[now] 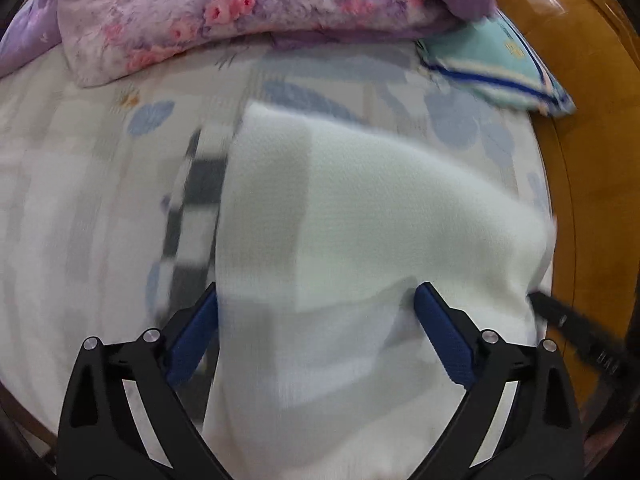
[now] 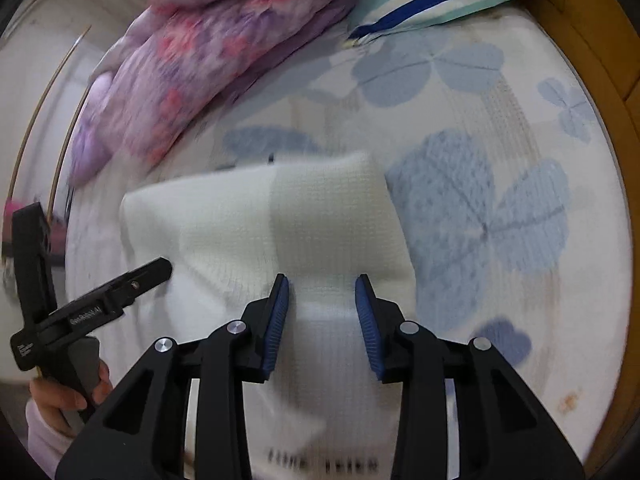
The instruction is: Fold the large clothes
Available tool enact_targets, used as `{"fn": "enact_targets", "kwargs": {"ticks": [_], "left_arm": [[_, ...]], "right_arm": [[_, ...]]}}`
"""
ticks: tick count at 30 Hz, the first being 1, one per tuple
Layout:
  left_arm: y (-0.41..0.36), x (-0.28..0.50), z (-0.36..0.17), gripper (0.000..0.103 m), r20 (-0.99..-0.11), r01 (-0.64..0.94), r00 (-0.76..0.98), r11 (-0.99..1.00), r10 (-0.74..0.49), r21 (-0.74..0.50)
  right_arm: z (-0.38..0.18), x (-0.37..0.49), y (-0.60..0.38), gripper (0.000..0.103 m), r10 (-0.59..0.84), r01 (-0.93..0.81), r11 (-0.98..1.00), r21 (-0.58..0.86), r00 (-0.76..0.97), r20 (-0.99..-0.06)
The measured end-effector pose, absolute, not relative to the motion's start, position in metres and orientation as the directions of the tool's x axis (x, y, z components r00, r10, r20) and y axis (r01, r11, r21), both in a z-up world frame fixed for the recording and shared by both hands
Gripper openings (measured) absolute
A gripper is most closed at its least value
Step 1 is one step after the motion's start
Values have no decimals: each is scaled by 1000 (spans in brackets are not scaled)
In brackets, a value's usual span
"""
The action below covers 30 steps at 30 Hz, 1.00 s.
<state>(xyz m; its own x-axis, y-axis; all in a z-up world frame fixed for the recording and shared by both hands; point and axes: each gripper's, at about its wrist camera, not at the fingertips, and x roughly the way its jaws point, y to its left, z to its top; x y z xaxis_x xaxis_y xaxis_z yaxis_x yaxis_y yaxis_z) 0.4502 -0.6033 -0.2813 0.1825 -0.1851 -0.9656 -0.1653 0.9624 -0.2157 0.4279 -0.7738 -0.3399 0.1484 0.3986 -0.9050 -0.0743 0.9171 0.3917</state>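
Observation:
A large white knit garment [image 1: 360, 208] with a dark checked part [image 1: 192, 216] lies on the bed and fills the middle of the left wrist view. It also shows in the right wrist view [image 2: 280, 216], partly folded. My left gripper [image 1: 316, 300] is open, its blue pads wide apart with the white cloth between them. It also appears in the right wrist view [image 2: 132, 280], held in a hand at the garment's left edge. My right gripper [image 2: 322, 292] is open, its pads astride a raised fold of the white cloth. The frames are motion-blurred.
The bed sheet [image 2: 480, 208] is white with blue flowers. A purple floral quilt [image 1: 224, 12] and a teal striped pillow [image 1: 496, 68] lie at the bed's far end. A wooden bed frame [image 1: 580, 100] runs along the right side.

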Motion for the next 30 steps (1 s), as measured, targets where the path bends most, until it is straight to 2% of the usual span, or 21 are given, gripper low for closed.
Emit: {"fn": "enact_targets", "kwargs": {"ticks": [2,3,5,9,11,12,14,15,16,19,23,25,28,29,30], "left_arm": [[-605,416,-283,94,-973,-148,161,970,-168,-192],[-606,394,-291,94,-982,-152,124,976,-140,-158],[-606,355,-315,94,-991,-184,29,974,-130,-133],[-599,317,-333,95,-986,-236,68,958,-149,-161],[-596,319,-351,95,-985,-254,61,951,-164,-174],[-594,324,-360,95,-986,-261,40,951,-163,-168],[-594,331,-359,95,-987,-257,10,953,-161,-159],[-594,331,-350,95,-987,-243,18,957,-160,-160],[-595,329,-340,95,-987,-225,43,961,-156,-161],[-588,318,-314,95,-982,-216,86,959,-169,-184],[-569,302,-305,96,-921,-316,157,865,-358,-390],[-563,297,-320,96,-868,-380,169,782,-467,-495],[-560,293,-354,94,-809,-472,172,674,-562,-568],[-560,293,-363,92,-796,-491,174,649,-580,-581],[-561,293,-369,68,-781,-495,187,630,-596,-599]], "right_arm": [[-323,396,-772,38,383,-97,923,372,156,-910],[-322,387,-771,46,374,-100,927,362,155,-914],[-330,363,-768,56,327,-64,945,322,100,-940],[-361,321,-761,68,276,-73,960,271,78,-958],[-392,322,-764,81,304,-43,952,302,61,-951],[-405,324,-768,93,344,3,939,344,37,-938],[-429,326,-787,94,487,183,861,474,-33,-873],[-426,324,-790,91,503,202,849,488,-27,-864],[-411,322,-790,87,475,170,867,468,3,-880],[-367,314,-786,87,337,83,936,343,80,-938],[-302,307,-781,87,353,26,929,369,235,-906],[-282,309,-769,87,348,-27,935,354,263,-900],[-278,322,-755,87,380,-54,924,378,244,-892],[-281,322,-752,87,379,-61,925,376,239,-894],[-284,325,-746,87,372,-71,928,366,230,-899]]}}
